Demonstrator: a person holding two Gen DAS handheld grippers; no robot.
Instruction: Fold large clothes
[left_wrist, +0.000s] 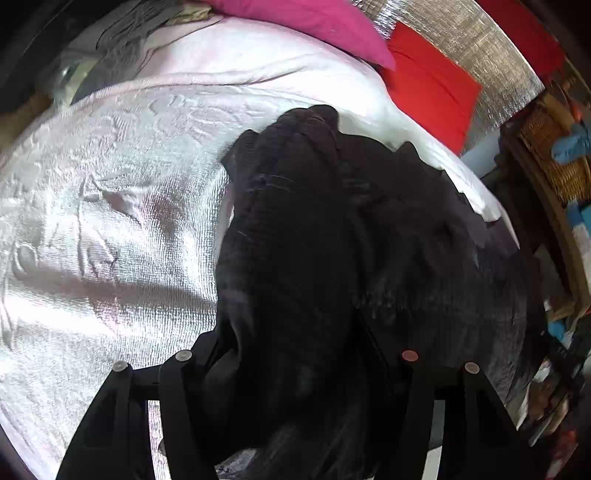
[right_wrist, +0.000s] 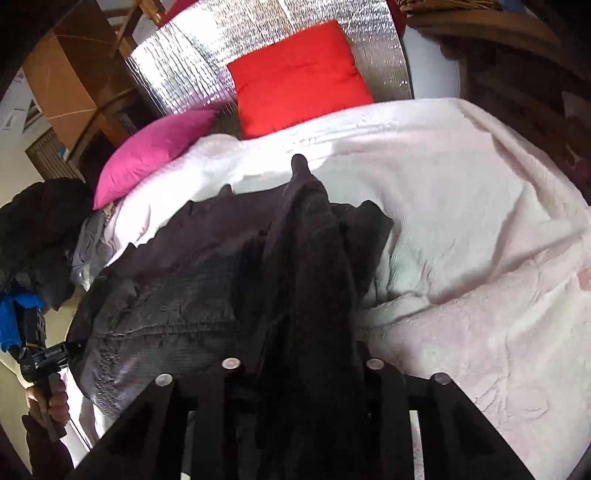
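A large dark, near-black garment (left_wrist: 369, 236) lies bunched on the bed's pale pink blanket (left_wrist: 110, 221). In the left wrist view my left gripper (left_wrist: 295, 332) is shut on a thick fold of it, and the cloth hides the fingertips. In the right wrist view the same garment (right_wrist: 177, 280) spreads to the left, and my right gripper (right_wrist: 306, 332) is shut on another bunched fold that rises between its fingers. The left gripper's handle and the hand on it (right_wrist: 40, 369) show at the far left of the right wrist view.
A pink pillow (right_wrist: 155, 155) and a red pillow (right_wrist: 299, 77) lean on a silver quilted headboard (right_wrist: 207, 70). Grey clothes (left_wrist: 125, 44) lie at the far bed edge. Wicker baskets and shelves (left_wrist: 554, 155) stand beside the bed. A cardboard box (right_wrist: 70, 74) sits on a wooden shelf.
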